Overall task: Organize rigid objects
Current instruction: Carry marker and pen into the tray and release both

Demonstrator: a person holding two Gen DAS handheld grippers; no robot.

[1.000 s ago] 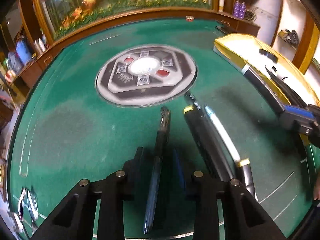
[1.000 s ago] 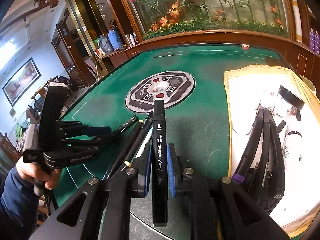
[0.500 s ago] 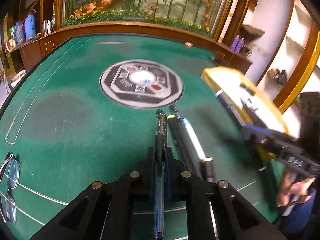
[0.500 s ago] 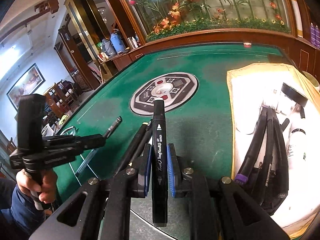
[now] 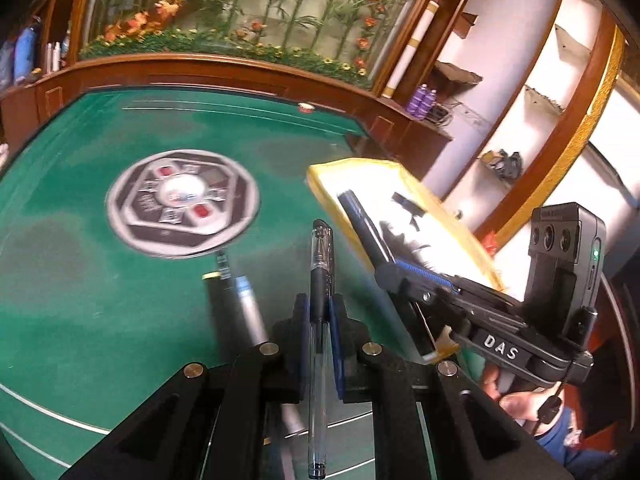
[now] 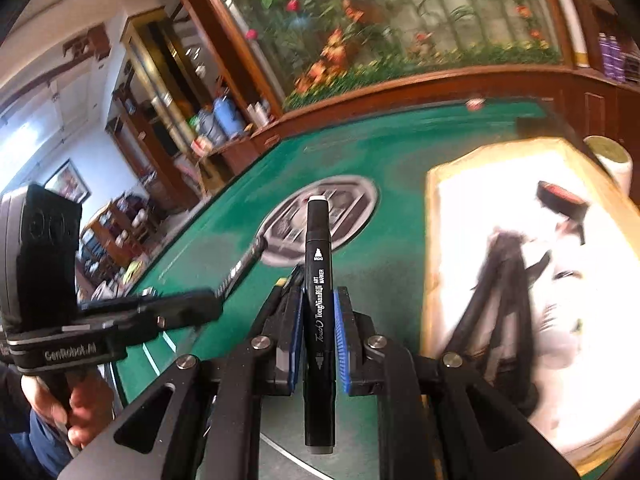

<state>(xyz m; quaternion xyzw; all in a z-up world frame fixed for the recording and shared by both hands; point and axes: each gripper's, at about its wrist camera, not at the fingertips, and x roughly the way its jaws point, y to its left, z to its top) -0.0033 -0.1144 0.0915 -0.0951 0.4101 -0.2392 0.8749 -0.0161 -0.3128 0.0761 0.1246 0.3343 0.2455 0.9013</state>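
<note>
Left wrist view: left gripper (image 5: pixel 320 330) is clamping a clear pen (image 5: pixel 319 344), jaws having just closed; right gripper (image 6: pixel 319 330) is pinching a black marker (image 6: pixel 319 300).

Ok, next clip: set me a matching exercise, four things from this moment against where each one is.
Things:
1. clear pen
2. black marker
3. silver pen
4. black case

Places:
A. lying on the green felt
B. in the right tongs
C. on the white, yellow-edged tray
D. in the left tongs

Pairs: 1-D, 2-B, 3-A, 4-C
</note>
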